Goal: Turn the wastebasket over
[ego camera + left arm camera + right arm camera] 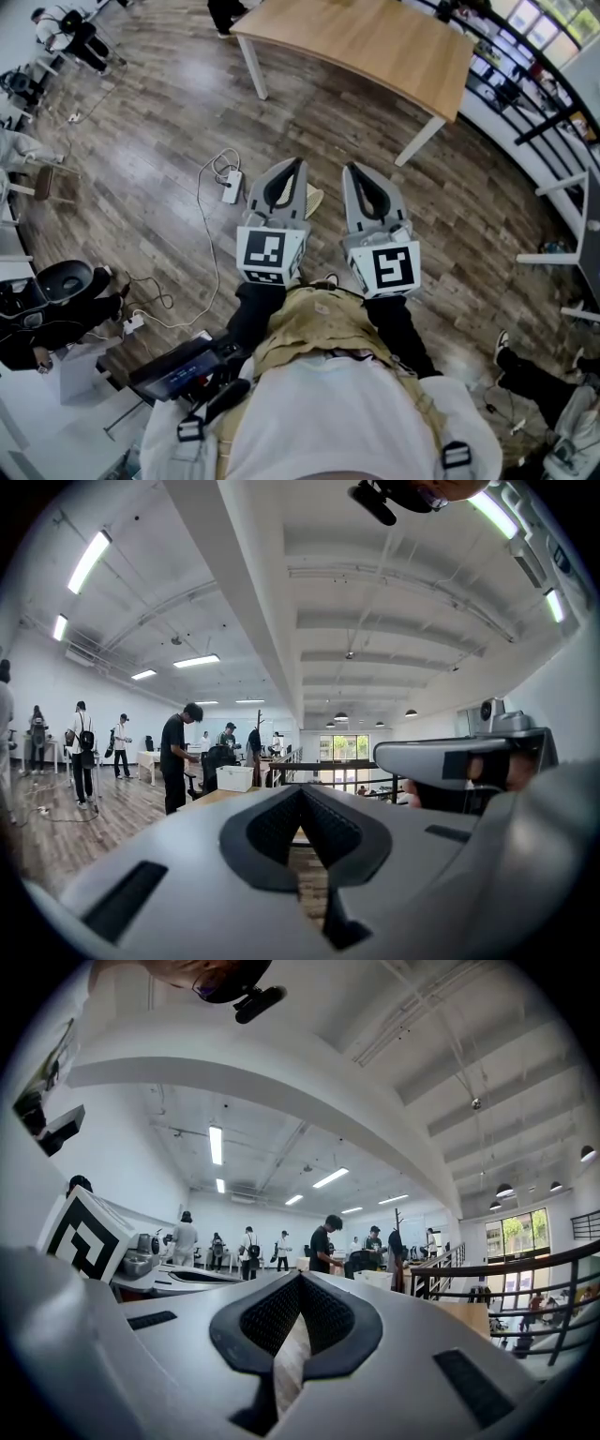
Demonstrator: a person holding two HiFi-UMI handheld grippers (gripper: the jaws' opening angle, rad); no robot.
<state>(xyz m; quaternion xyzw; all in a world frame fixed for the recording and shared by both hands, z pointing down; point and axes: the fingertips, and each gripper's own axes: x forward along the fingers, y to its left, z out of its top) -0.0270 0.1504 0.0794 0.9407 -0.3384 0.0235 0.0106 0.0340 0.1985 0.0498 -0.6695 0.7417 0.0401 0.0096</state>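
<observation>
I cannot make out a wastebasket in any view. In the head view both grippers are held level side by side above the wooden floor, in front of the person's body. My left gripper (pixel 297 165) has its jaws closed tip to tip with nothing between them, and so does my right gripper (pixel 350 170). The left gripper view looks along its shut jaws (pixel 302 790) into a large room, with the right gripper (pixel 450 761) at the right. The right gripper view shows the same over its own shut jaws (pixel 300 1278).
A light wooden table (pixel 375 47) with white legs stands ahead. A white power strip with a cable (pixel 230 184) lies on the floor left of the grippers. A black railing (pixel 534 89) runs at the right. Dark equipment (pixel 61 281) sits at the left. Several people stand far off (pixel 178 757).
</observation>
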